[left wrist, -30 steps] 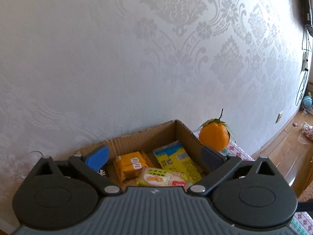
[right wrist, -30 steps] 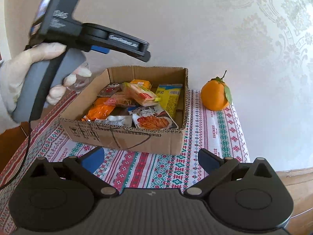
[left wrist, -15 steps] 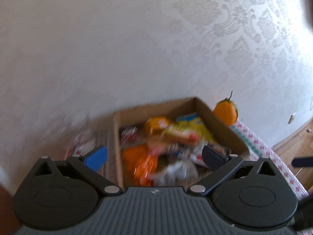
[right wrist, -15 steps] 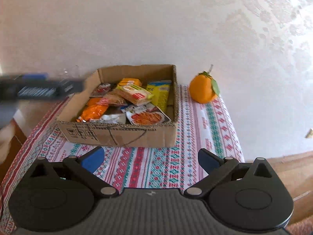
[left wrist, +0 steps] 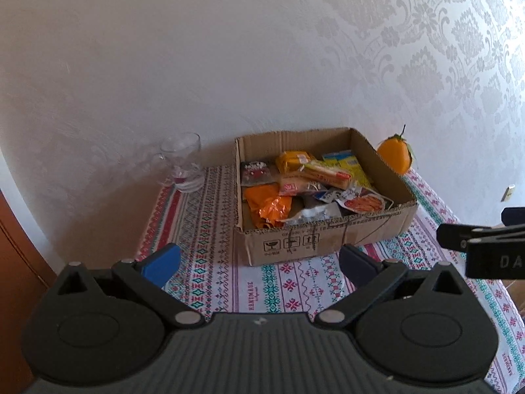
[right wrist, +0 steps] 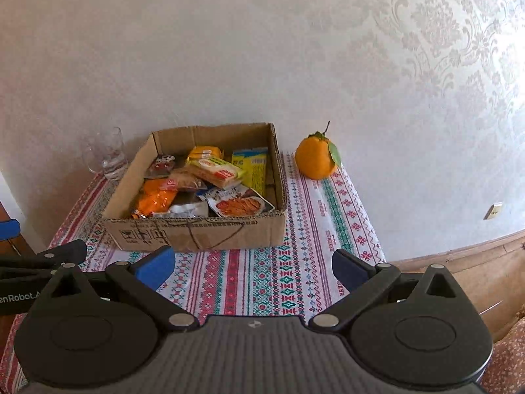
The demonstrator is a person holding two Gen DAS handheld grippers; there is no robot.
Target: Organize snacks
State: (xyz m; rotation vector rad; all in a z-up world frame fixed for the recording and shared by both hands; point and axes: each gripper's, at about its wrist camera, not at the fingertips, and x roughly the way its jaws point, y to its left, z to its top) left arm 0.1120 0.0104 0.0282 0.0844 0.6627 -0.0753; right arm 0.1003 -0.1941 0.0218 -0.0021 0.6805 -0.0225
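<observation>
A shallow cardboard box [left wrist: 325, 241] [right wrist: 197, 233] stands on a patterned tablecloth against the wall. Several snack packets fill it: an orange foil bag [left wrist: 267, 205] [right wrist: 154, 198], a yellow packet [left wrist: 328, 172] [right wrist: 218, 169], a yellow and blue packet [right wrist: 251, 164] and a pouch with a red food picture [left wrist: 364, 200] [right wrist: 241, 203]. My left gripper [left wrist: 259, 262] hangs open and empty in front of the box. Also open and empty, my right gripper [right wrist: 254, 264] hovers over the cloth near the table's front; part of it [left wrist: 482, 246] shows at the left wrist view's right edge.
An orange fruit with a leaf [left wrist: 393, 156] [right wrist: 315, 159] sits right of the box by the wall. Clear glasses [left wrist: 182, 164] [right wrist: 110, 154] stand left of the box. The tablecloth [right wrist: 288, 279] ends at the table's right edge, with wooden floor [right wrist: 475, 262] beyond.
The left gripper has pulled back and down from above the box to the table's front. The right gripper has backed away a little. Both stayed open.
</observation>
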